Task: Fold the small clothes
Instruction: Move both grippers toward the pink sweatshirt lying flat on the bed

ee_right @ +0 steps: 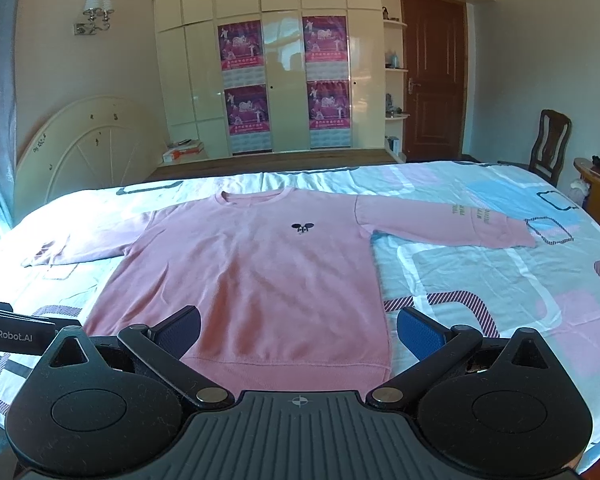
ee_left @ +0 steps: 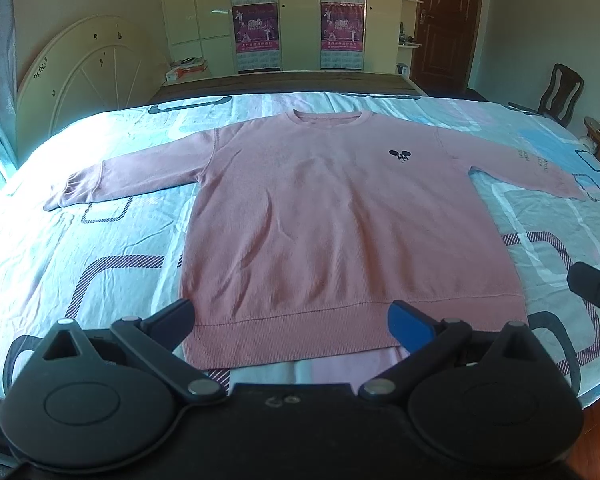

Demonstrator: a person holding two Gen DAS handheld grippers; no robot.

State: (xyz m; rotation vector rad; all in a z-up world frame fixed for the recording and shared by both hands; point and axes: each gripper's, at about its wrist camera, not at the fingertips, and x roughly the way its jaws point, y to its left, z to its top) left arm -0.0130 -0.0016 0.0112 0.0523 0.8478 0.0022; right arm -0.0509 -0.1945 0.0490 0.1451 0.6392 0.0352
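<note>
A pink long-sleeved sweatshirt (ee_left: 332,216) lies flat, front up, on the bed, both sleeves spread out; it also shows in the right wrist view (ee_right: 256,276). A small black logo (ee_left: 399,155) sits on its chest. My left gripper (ee_left: 296,322) is open and empty, hovering over the left part of the bottom hem. My right gripper (ee_right: 300,330) is open and empty over the right part of the hem; part of it shows at the right edge of the left wrist view (ee_left: 596,292).
The bed sheet (ee_left: 80,248) is patterned in white, pink and blue. A cream headboard (ee_left: 84,76) stands at the left, wardrobes (ee_right: 284,80) behind, a brown door (ee_right: 434,80) and a wooden chair (ee_right: 548,140) at the right.
</note>
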